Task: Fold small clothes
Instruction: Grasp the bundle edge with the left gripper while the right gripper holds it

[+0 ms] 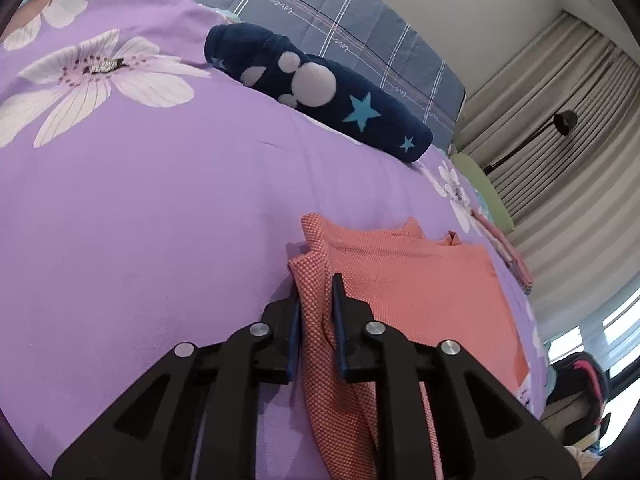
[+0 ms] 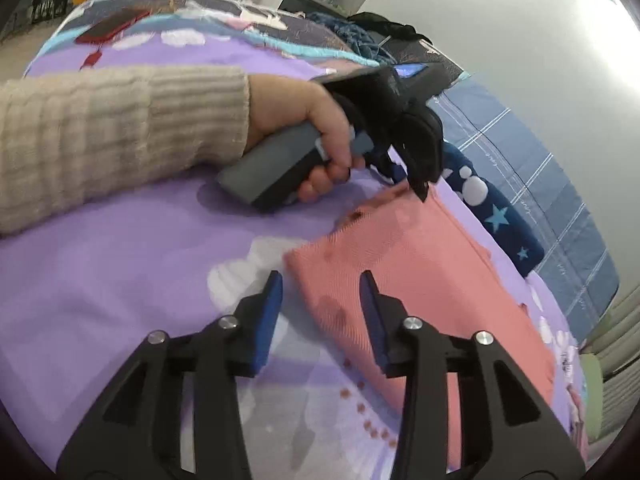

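Note:
A salmon-pink knitted garment (image 1: 400,280) lies folded flat on the purple floral bedsheet (image 1: 160,200). My left gripper (image 1: 317,296) stands at the garment's left edge, jaws slightly apart, with a raised fold of the fabric between them and a thin shadowed gap beside the right pad. In the right wrist view the same garment (image 2: 420,272) lies ahead, and my right gripper (image 2: 321,280) is open over its near corner, pads clear of the cloth. The left gripper (image 2: 422,190) touches the far corner, held by a hand (image 2: 312,120) in a beige ribbed sleeve.
A navy plush roll with stars (image 1: 320,88) lies behind the garment, against a grey-blue checked quilt (image 1: 340,20). Folded pink striped clothes (image 1: 508,252) and a green cushion (image 1: 484,188) sit at the bed's right edge. Curtains (image 1: 560,80) and a lamp (image 1: 564,122) stand beyond.

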Demonstrator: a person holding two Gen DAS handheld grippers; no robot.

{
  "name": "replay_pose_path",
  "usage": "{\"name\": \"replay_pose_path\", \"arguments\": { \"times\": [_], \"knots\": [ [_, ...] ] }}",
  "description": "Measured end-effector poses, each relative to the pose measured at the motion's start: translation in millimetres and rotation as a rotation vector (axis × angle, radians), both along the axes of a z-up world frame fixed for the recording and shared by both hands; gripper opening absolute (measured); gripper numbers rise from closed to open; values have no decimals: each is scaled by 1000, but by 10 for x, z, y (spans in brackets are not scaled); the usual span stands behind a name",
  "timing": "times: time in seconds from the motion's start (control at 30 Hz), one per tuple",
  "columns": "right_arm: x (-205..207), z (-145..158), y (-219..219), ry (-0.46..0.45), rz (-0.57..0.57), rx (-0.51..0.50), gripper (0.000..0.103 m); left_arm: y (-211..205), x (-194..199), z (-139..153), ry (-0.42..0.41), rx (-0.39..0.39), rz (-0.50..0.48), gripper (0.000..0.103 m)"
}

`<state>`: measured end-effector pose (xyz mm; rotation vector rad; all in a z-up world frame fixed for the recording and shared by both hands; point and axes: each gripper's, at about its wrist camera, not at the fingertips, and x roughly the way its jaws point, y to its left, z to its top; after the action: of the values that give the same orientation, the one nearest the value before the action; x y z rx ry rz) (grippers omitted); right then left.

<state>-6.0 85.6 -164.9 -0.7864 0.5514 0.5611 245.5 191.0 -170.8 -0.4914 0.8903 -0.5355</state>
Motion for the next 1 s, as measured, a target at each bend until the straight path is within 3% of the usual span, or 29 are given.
{"name": "replay_pose_path", "arguments": {
  "times": [0.63,0.8,0.93,1.0],
  "knots": [
    [261,-97,143,-25,-112,-56,41,-23,13,-24,1,-6,-7,17],
    [352,-147,259,-84,-135,-88,40,-26,17,-31,3,-18,-15,19],
    [487,-147,284,-48,-144,-73,28,-52,6,-11,-9,-32,-46,32],
    [491,-150,283,-37,-136,-72,11,-97,-8,22,-23,-35,-79,45]
  ]
}}
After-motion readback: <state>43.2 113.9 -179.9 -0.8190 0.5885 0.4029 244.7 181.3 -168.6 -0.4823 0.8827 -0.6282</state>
